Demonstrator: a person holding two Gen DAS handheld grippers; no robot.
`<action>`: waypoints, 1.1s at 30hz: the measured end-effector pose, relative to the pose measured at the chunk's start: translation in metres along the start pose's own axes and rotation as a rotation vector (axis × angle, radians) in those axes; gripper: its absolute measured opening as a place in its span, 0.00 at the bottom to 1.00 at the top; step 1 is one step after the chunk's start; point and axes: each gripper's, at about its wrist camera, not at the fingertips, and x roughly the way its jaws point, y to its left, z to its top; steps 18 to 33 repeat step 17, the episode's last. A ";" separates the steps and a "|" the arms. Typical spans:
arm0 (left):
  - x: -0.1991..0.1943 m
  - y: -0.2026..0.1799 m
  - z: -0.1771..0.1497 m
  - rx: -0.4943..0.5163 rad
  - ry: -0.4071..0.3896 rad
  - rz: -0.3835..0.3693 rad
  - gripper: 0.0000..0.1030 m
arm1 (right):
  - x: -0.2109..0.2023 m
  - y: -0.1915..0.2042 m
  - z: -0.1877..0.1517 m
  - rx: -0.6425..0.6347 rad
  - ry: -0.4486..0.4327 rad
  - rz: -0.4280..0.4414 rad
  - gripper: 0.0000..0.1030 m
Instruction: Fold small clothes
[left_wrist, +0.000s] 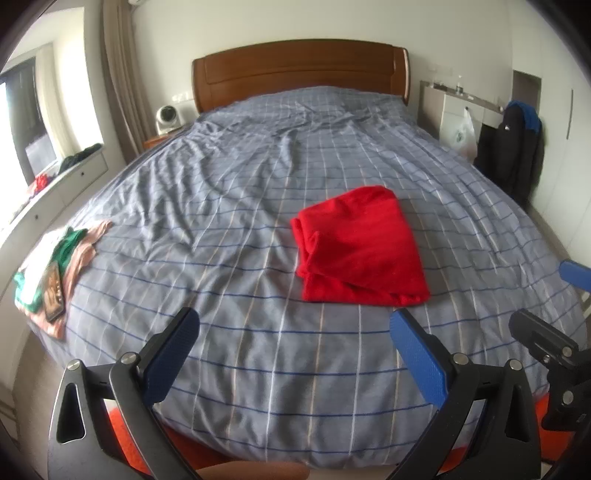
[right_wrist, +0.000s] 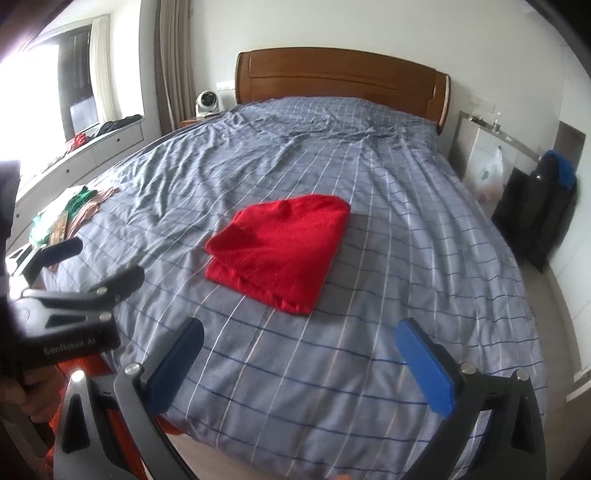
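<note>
A red garment (left_wrist: 358, 247) lies folded into a rough square on the checked blue bed cover (left_wrist: 236, 221); it also shows in the right wrist view (right_wrist: 280, 247). My left gripper (left_wrist: 295, 328) is open and empty, above the bed's near edge, short of the garment. My right gripper (right_wrist: 299, 343) is open and empty, also short of the garment. The left gripper (right_wrist: 99, 264) shows at the left of the right wrist view. The right gripper's body (left_wrist: 546, 347) shows at the right of the left wrist view.
A pile of green, white and pink clothes (left_wrist: 55, 266) with a dark phone-like slab (left_wrist: 53, 291) on it lies at the bed's left edge. A wooden headboard (left_wrist: 299, 70) stands at the far end. A dark jacket (left_wrist: 517, 147) hangs at the right wall.
</note>
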 end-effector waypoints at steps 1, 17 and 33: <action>0.000 0.001 0.000 -0.004 0.002 -0.004 1.00 | 0.000 0.000 0.000 0.001 0.002 0.000 0.99; 0.001 0.002 -0.004 -0.042 -0.004 0.018 1.00 | 0.009 -0.002 -0.003 0.013 0.019 -0.010 0.99; 0.001 0.002 -0.004 -0.042 -0.004 0.018 1.00 | 0.009 -0.002 -0.003 0.013 0.019 -0.010 0.99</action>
